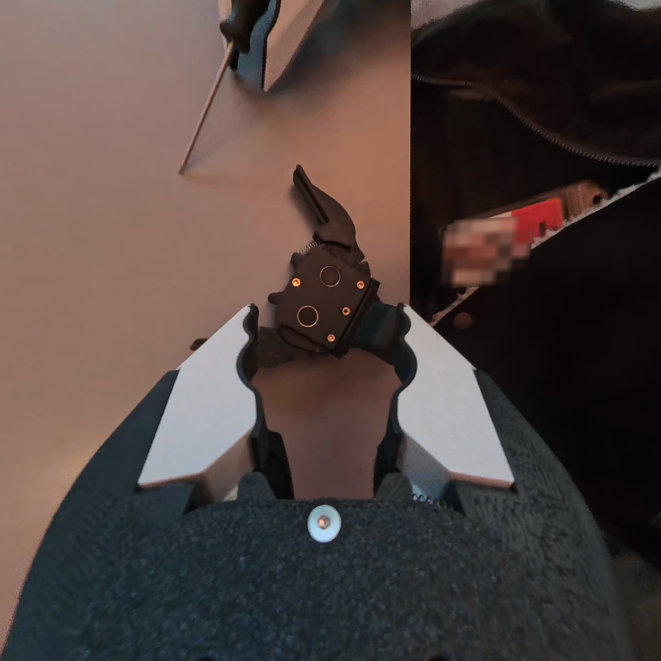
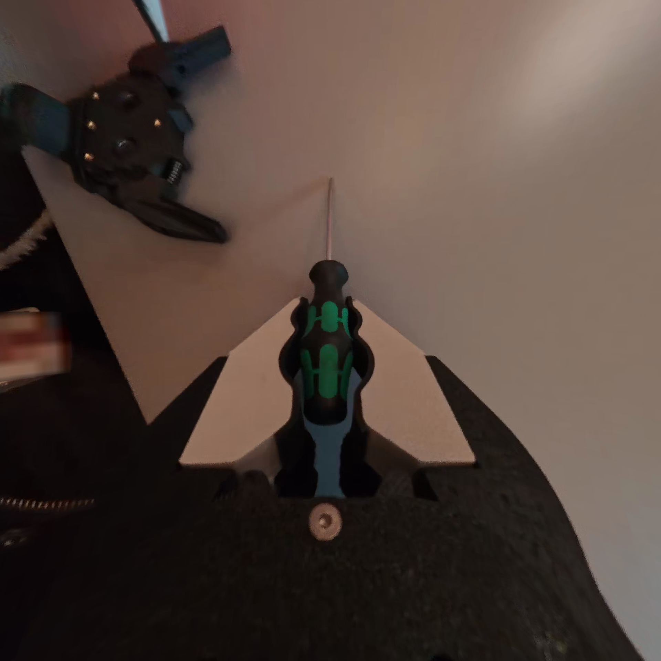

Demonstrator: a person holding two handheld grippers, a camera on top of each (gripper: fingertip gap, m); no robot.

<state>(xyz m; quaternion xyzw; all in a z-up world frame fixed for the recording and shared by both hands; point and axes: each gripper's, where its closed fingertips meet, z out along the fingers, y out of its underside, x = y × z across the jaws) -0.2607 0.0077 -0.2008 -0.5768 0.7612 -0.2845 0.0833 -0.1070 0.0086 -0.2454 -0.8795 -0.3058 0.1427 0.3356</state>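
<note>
Lying flat on the pale tabletop (image 1: pixel 107 179), a black plastic mechanism block with brass screw heads, two round holes, a small spring and a curved lever (image 1: pixel 323 304) is the landmark; its long axis runs from the lever tip at the far end back toward the left gripper (image 1: pixel 327 314), whose spread jaws flank the block's near end and touch it on at least one side without visibly clamping it. Beyond the block's lever end, apart from it, hovers the right gripper (image 2: pixel 327 322), jaws clenched on a black-and-green-handled screwdriver (image 2: pixel 327 357) whose thin steel shaft points forward along the fingers, tip low near the tabletop. Off the block's right side, past the tabletop edge, sits a person's dark zipped jacket (image 1: pixel 536 89). No container shows.
</note>
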